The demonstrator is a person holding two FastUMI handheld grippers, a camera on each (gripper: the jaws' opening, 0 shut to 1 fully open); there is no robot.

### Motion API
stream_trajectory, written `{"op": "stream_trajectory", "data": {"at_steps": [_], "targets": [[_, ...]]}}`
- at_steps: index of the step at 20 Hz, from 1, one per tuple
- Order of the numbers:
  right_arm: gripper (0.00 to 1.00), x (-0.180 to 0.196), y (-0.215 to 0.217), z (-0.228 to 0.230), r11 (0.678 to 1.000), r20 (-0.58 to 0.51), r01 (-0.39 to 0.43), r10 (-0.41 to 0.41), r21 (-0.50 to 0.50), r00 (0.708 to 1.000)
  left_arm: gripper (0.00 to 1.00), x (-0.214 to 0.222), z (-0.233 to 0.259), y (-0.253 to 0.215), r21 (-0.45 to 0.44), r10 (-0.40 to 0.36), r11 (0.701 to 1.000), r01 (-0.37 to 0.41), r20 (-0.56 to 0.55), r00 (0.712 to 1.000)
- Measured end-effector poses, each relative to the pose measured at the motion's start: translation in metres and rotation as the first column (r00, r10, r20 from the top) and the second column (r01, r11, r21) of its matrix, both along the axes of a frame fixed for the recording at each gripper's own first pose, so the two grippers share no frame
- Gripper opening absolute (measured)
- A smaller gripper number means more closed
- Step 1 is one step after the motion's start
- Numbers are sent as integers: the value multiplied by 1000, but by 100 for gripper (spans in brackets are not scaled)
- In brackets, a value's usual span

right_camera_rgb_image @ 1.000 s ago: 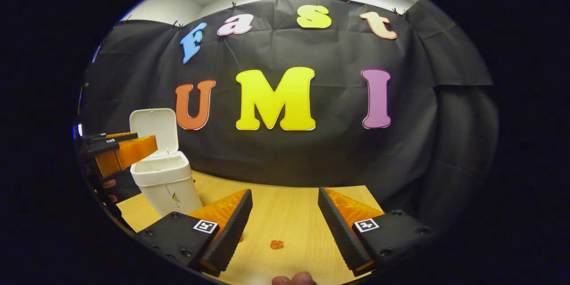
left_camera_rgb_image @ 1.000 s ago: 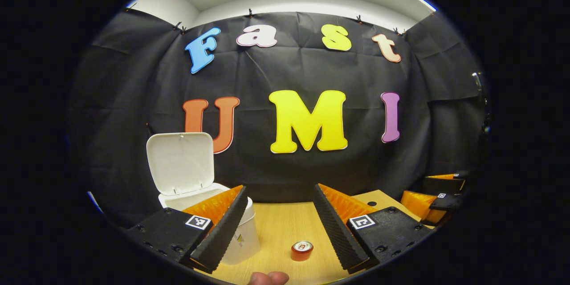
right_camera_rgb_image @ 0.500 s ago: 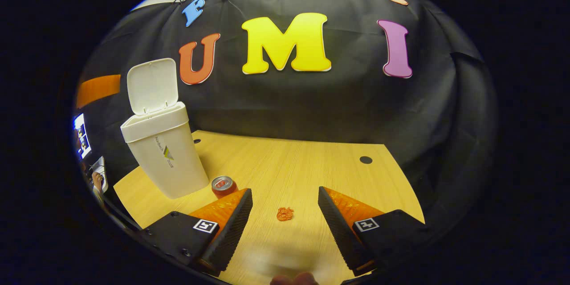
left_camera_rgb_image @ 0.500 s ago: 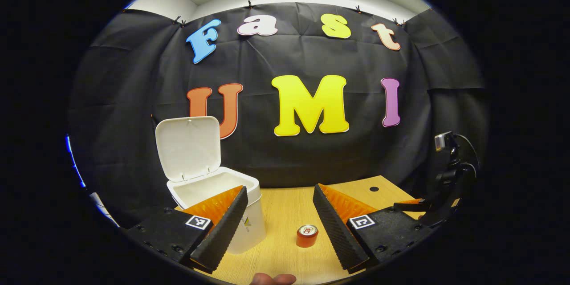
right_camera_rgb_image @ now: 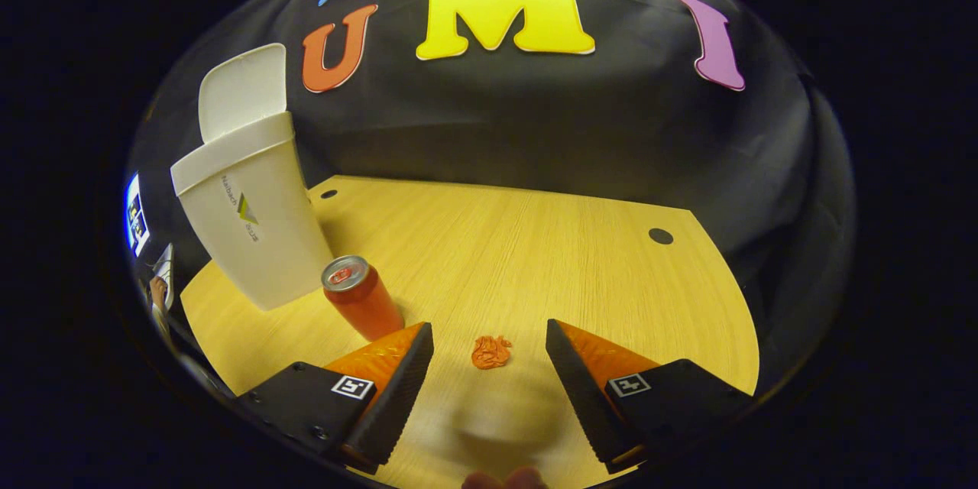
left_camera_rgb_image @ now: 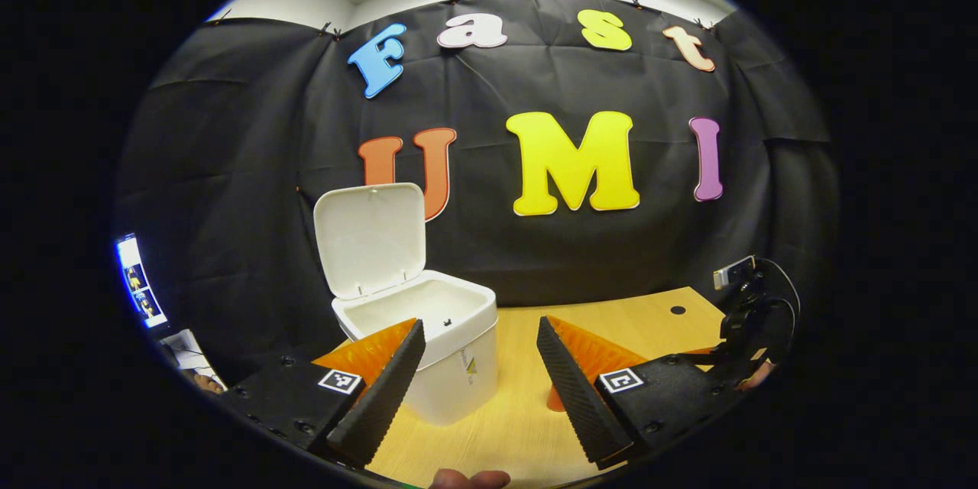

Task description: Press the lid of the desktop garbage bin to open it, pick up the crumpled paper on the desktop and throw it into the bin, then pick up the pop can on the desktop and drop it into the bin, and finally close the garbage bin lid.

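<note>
Right gripper [right_camera_rgb_image: 489,367] lower than second ago, fingers spread, empty, straddling crumpled paper [right_camera_rgb_image: 490,351] lying right of pop can [right_camera_rgb_image: 362,299]. Can just right of bin [right_camera_rgb_image: 252,233]. Lid [left_camera_rgb_image: 371,238] up: step one done. Left gripper [left_camera_rgb_image: 480,374] spread, empty, before bin. Paper, can, closing remain.

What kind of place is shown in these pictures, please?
Probably a small recording booth set up as a desk: a black cloth wall hangs behind a wooden desktop, where a white bin with its lid open, a pop can and a crumpled paper are staged.
</note>
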State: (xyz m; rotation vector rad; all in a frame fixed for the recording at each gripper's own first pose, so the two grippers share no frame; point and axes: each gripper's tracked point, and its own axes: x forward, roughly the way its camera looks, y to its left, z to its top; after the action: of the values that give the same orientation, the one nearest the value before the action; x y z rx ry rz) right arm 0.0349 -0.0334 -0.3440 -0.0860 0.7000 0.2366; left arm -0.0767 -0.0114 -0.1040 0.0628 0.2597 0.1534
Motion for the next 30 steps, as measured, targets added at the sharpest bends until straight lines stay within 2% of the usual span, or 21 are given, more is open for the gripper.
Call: {"op": "stream_trajectory", "data": {"at_steps": [8,15,19,20,21,22,23,24,25,26,29,30], "targets": [[96,17,2,-78,999,-172,-10,4,-33,985,96,-9,-25,22,-11,80,997,-81,-72,994],[96,13,10,-99,999,-235,-20,11,-37,972,97,-8,-31,35,-3,107,994,-107,-98,989],[77,14,10,-103,997,-243,-29,10,-74,970,97,-4,-28,37,4,104,995,-104,-87,991],[67,16,9,-103,997,-244,-25,6,-73,970,97,-3,-30,38,4,104,995,-104,-88,991],[48,15,10,-103,997,-249,-24,5,-76,969,97,-4,-30,39,4,109,994,-109,-90,990],[51,14,11,-103,997,-251,-33,13,-77,968,97,-5,-30,42,7,113,994,-113,-92,989],[48,14,10,-102,996,-251,-35,12,-86,968,97,-5,-29,43,9,116,993,-116,-89,989],[31,12,11,-103,995,-261,-39,13,-91,965,97,-5,-28,45,11,120,993,-120,-85,989],[29,10,13,-101,996,-268,-37,14,-83,963,97,-6,-27,46,10,122,992,-122,-81,989],[14,9,12,-97,995,-270,-39,13,-90,963,97,-7,-26,46,6,120,993,-120,-78,990],[16,2,22,-85,996,-277,-71,52,-60,960,97,-8,-22,42,-15,107,994,-108,-57,993],[13,4,23,-74,996,-258,-70,53,-55,965,97,-8,-23,42,-19,102,994,-103,-56,993]]}}
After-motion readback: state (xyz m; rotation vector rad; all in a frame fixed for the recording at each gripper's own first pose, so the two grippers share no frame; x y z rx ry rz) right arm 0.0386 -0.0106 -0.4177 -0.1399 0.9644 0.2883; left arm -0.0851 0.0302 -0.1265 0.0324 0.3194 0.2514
